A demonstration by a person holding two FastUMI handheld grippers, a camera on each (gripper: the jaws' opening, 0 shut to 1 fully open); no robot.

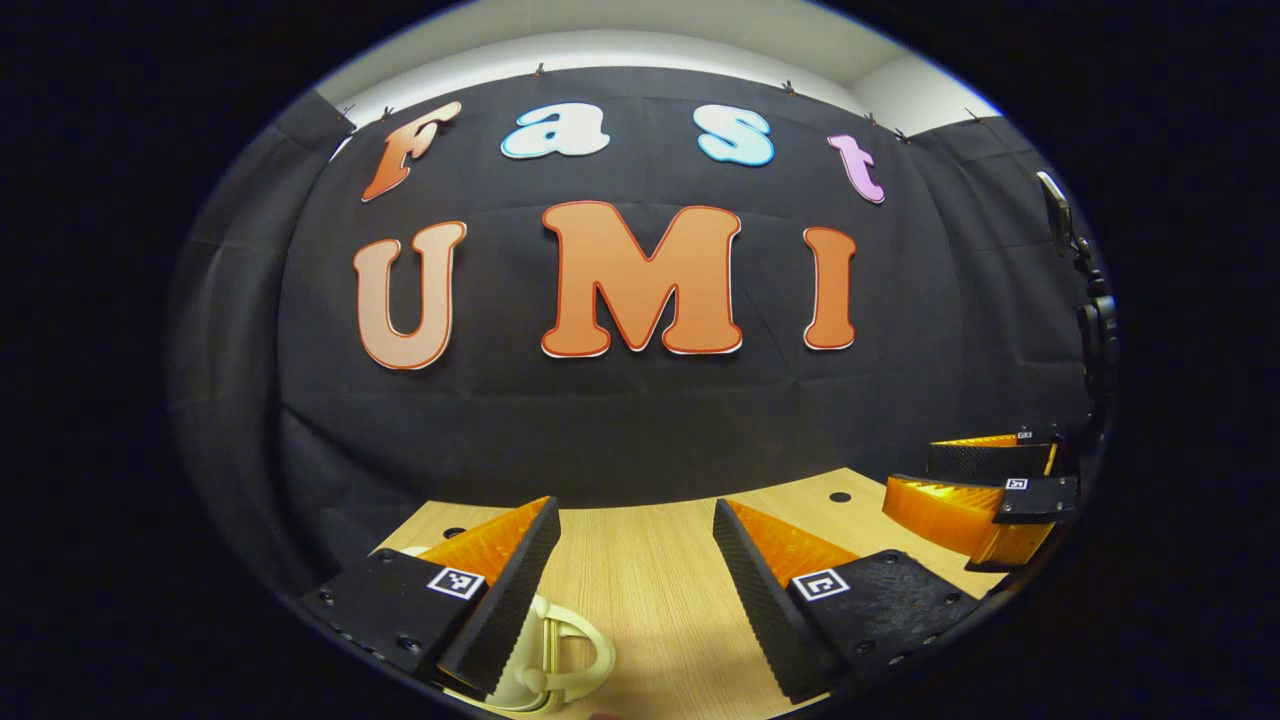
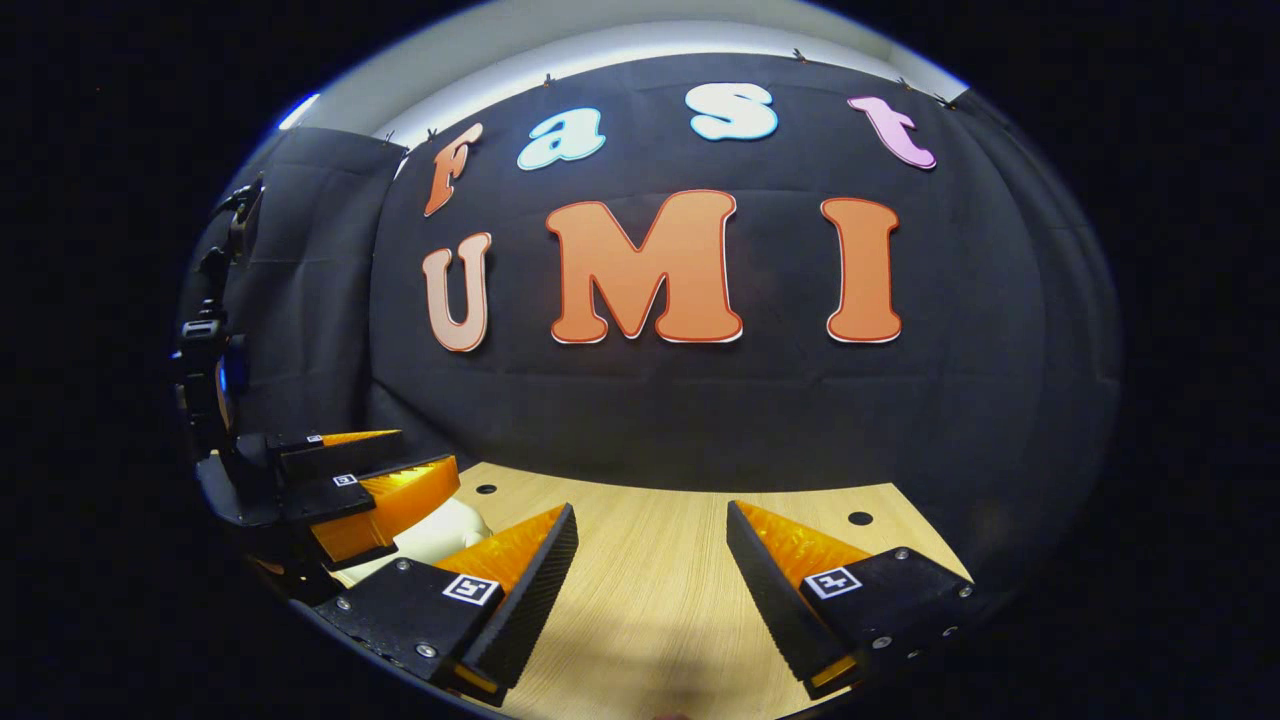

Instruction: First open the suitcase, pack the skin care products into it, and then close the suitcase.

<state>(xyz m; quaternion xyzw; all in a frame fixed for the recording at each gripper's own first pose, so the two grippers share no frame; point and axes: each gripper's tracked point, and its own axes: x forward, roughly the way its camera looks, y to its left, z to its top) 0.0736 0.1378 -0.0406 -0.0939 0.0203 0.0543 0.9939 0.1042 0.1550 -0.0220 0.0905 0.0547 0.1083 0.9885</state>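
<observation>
Hovering level over the counter, both of them: why carry the claws like that?

Likely so each camera gets a broad look. The left claw stands wide, nothing between its fingers, and it points at the booth's black cloth wall across the bare wood.

And the other one?

The right claw is just as wide and just as empty. It hangs beside its partner at about the same height, so neither blocks the other.

Where is the suitcase, then?

I take it to be the cream thing with a looped handle. It sits at the near edge of the counter, low beneath the left claw's left finger. From the right gripper view, a pale rounded bit of it peeks out under the left claw.

Open or shut?

I cannot tell. The handle and a sliver of shell are what the fingers leave in sight. The lid may be down with nothing packed, or down again over everything.

So what does a spread, empty claw suit?

Either reading, I judge: a grab at that handle, or a hand simply drawn clear.
</observation>
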